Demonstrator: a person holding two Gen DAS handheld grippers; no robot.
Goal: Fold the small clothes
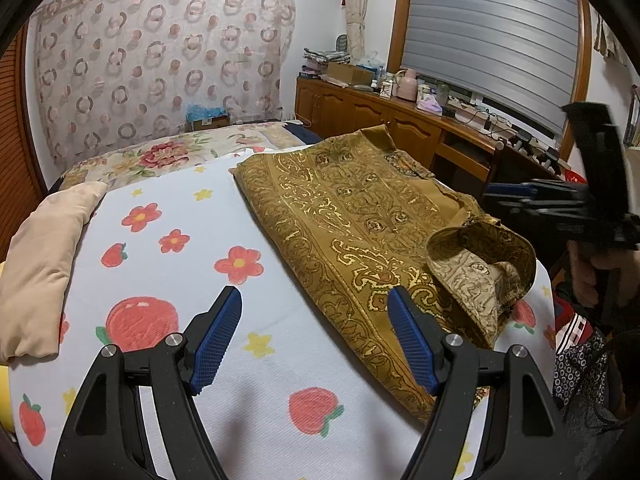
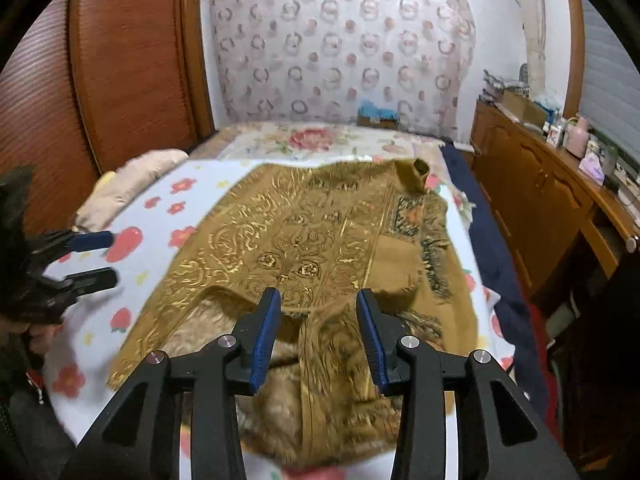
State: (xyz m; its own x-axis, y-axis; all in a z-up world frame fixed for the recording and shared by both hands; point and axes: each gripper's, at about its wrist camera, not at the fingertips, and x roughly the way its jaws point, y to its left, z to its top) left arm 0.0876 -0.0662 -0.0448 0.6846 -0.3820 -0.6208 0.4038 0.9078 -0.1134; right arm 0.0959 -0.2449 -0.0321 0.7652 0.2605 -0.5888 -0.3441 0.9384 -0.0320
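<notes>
A garment [image 2: 304,240] lies spread on the bed sheet [image 2: 132,248], a pillow [image 2: 132,180] to its far left and a cabinet [image 2: 532,196] along the right wall.

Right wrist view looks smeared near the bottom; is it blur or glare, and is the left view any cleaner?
Right wrist view: motion blur on the near edge of the gold garment; no glare. Its far part stays sharp. Left wrist view: garment and sheet crisp; only the right claw at the edge is blurred. Both bend at the rim.
</notes>
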